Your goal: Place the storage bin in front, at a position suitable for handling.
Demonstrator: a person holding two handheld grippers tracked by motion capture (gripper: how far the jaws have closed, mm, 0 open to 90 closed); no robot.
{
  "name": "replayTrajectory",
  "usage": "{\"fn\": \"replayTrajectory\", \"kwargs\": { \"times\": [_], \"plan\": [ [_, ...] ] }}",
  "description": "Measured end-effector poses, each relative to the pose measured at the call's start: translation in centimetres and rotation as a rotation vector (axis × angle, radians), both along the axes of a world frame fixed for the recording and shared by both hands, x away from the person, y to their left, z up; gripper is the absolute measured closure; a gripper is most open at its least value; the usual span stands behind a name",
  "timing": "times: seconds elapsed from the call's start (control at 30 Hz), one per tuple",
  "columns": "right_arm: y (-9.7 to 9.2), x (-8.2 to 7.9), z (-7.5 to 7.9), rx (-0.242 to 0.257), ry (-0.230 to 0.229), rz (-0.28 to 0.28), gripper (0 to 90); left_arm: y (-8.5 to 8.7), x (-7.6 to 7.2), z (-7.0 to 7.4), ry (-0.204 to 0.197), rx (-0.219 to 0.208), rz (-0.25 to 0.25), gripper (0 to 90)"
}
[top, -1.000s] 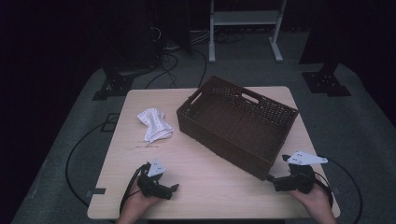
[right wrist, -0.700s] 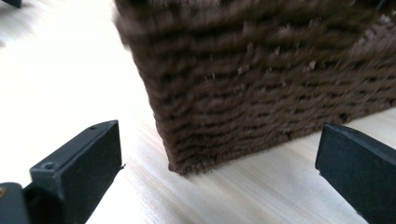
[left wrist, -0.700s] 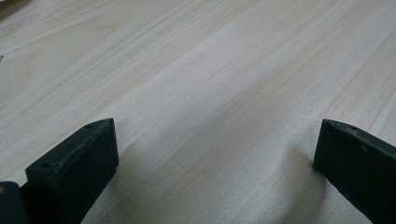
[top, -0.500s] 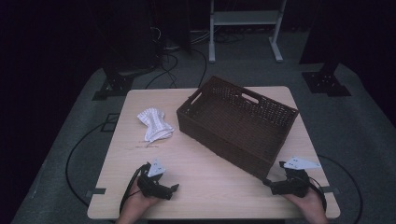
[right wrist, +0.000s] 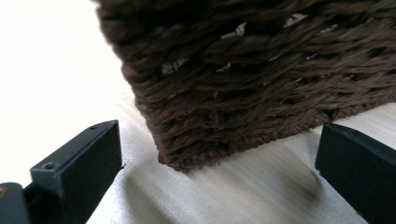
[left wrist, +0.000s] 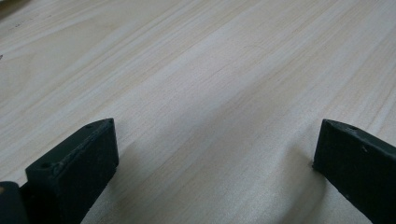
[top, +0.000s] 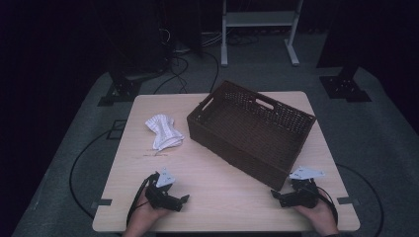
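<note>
A dark brown wicker basket (top: 237,148) stands askew on the right half of the pale wooden table (top: 222,190); nothing shows inside it. A crumpled white cloth (top: 162,131) lies to its left. My left gripper (top: 184,200) rests low near the front edge and points right. In the left gripper view it (left wrist: 217,128) is open over bare wood (left wrist: 210,70). My right gripper (top: 274,194) lies near the front right and points left, just in front of the basket's near corner. Its own view shows it (right wrist: 217,128) open, with that corner (right wrist: 243,70) close ahead.
Dark floor surrounds the table, with cables (top: 84,158) looping at the left and a white stand (top: 257,19) at the back. Bare wood lies between the two grippers along the front edge.
The right gripper has come down toward the front edge and slightly left, below the basket's corner. The left gripper, the basket and the cloth have not moved.
</note>
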State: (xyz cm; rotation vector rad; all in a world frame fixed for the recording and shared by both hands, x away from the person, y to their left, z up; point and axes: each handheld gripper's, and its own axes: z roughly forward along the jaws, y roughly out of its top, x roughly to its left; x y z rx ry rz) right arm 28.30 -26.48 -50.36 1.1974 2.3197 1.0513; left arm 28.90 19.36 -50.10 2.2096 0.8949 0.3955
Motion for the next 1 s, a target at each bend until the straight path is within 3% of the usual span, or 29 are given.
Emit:
{"fn": "replayTrajectory", "kwargs": {
  "times": [0.27,0.43,0.53,1.0],
  "plan": [
    [0.33,0.10,-0.11,-0.049,0.005,-0.005,0.9,0.02,-0.04,0.01,0.000,0.002,-0.003,0.0],
    [0.70,0.09,-0.04,-0.018,-0.006,-0.023,7.8,0.00,-0.02,0.00,0.000,0.001,-0.004,0.0],
    [0.73,-0.08,0.01,-0.027,-0.017,-0.059,15.7,0.01,-0.02,0.01,0.000,0.002,-0.005,0.0],
    [0.74,-0.11,0.02,-0.022,-0.015,-0.071,16.3,-0.13,0.03,0.13,0.010,0.012,0.001,0.0]
  ]
}}
